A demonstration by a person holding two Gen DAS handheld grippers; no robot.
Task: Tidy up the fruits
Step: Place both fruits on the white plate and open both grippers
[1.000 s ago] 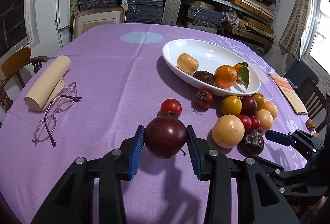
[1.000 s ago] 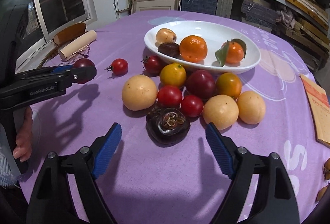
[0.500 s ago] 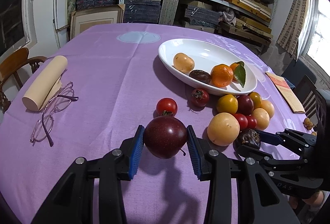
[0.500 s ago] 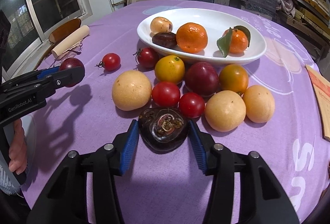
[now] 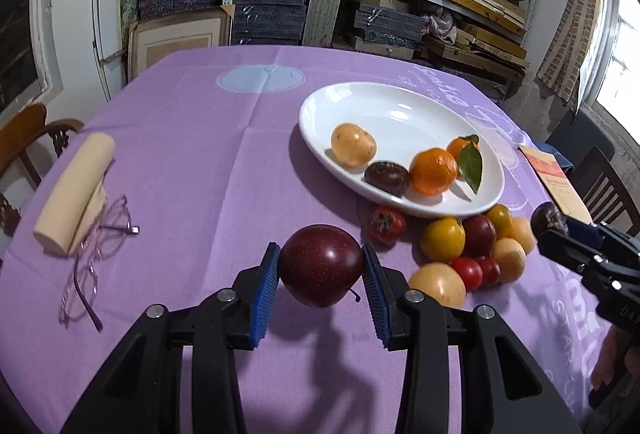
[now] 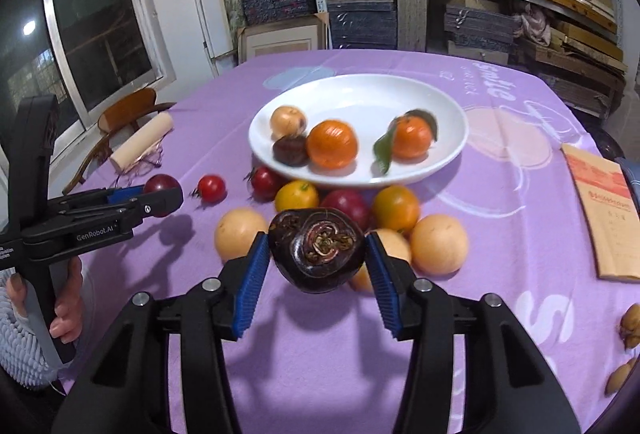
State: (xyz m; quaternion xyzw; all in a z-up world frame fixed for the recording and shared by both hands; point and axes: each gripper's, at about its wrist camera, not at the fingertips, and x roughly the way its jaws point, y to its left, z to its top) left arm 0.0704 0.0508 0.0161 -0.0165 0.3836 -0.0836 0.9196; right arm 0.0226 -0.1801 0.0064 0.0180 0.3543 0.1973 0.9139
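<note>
Left of white dish (image 5: 320, 106), open purple cloth (image 5: 192, 162).

Brown nuts (image 6: 628, 326) cut off at right edge; oranges (image 6: 332, 144) motion-blurred

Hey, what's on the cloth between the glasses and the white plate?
Nothing: between the glasses and the plate the purple cloth is bare, as the left wrist view shows.

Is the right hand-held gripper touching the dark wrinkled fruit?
Touching. The right wrist view shows both blue pads of the right hand-held gripper pressed against the sides of the dark wrinkled fruit, lifted off the cloth.
</note>
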